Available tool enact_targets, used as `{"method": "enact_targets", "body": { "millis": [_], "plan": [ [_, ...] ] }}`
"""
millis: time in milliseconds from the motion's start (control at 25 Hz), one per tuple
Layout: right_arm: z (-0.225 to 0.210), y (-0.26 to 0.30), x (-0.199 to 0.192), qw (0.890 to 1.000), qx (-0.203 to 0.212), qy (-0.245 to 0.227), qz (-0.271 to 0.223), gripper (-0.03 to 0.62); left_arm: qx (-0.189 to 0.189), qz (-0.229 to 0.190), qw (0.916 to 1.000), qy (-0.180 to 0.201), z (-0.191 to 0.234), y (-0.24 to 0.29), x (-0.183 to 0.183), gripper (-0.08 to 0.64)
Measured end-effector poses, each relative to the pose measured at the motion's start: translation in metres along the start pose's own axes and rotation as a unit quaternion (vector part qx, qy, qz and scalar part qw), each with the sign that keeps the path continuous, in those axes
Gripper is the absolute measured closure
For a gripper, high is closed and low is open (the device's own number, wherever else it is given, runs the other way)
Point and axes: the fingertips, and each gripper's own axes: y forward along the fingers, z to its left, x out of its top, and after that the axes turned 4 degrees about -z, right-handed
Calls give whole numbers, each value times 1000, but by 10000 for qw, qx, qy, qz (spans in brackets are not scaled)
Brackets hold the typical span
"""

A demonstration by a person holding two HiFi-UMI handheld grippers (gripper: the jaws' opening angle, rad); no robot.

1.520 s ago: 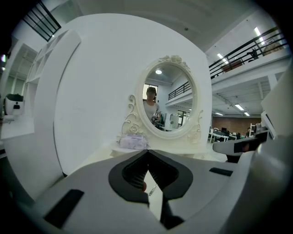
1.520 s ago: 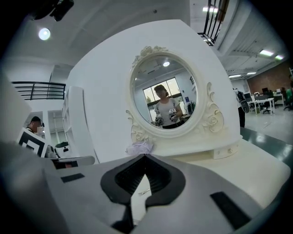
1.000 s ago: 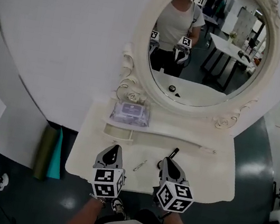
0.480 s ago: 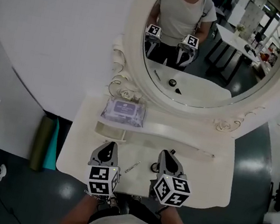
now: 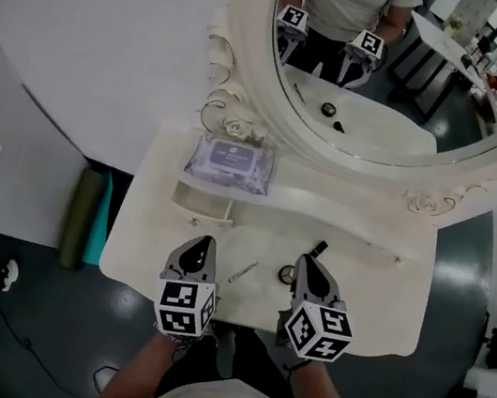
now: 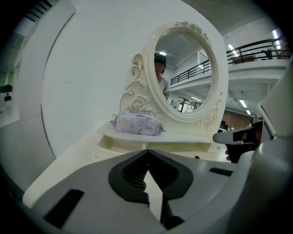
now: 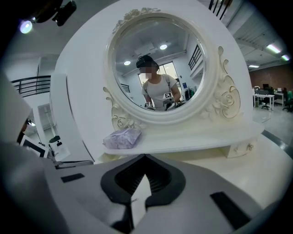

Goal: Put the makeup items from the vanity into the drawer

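Both tools hover low over the front edge of the desk point(image 5: 373, 301), in the lower middle of the head view. The left tool point(image 6: 147, 154) has its jaws pressed together with nothing between them. The right tool point(image 7: 145, 156) is closed and empty too.

Three loose makeup items lie on the desk just ahead of them:
- A slim pencil point(image 5: 242, 271) lies at a slant between the two tools.
- A small round pot point(image 5: 286, 273) sits just beside the right tool's tip.
- A black tube point(image 5: 317, 249) lies a little farther back, toward the mirror point(image 5: 386, 122).

The drawer point(image 5: 201, 206) sits under the raised shelf point(image 5: 340, 221) at centre left and looks pulled open (its inside cannot be seen from here). On the shelf above it lies a soft lilac pack of wipes point(image 5: 230, 162).

All three items are probably light, hard and smooth, so each is likely to skid or roll when nudged.
- The pencil lies nearly flat on the desk, so the jaws should straddle its middle, square across its length.
- The pot would be best taken across its widest part, gently, since a smooth round rim could squirt out of the jaws.
- The tube is stiff and thicker, so a grip at mid-body should keep it from tipping.
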Motion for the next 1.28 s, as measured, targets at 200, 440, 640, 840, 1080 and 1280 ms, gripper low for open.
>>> {"method": "enact_targets", "body": {
  "millis": [200,440,640,840,1080,1280],
  "plan": [
    [1,1,-31,9996,13,78,286,575,-234,415,9989,-46,-7,-1,-36,555],
    [4,5,-57,9987,4,220,451,575,-746,875,9934,-23,-26,-1,-72,431],
    [4,1,-74,9979,-52,284,571,575,-1107,1274,9851,341,-43,-6,-99,419],
    [0,-3,-87,9972,-144,363,643,575,-1438,1622,9738,685,-57,-5,-121,416],
    [-5,-7,-97,9963,-224,408,716,575,-1425,1886,9684,797,-59,4,-132,420],
    [-10,-8,-99,9960,-271,419,741,575,-1302,1959,9680,876,-55,9,-134,480]
  ]
}}
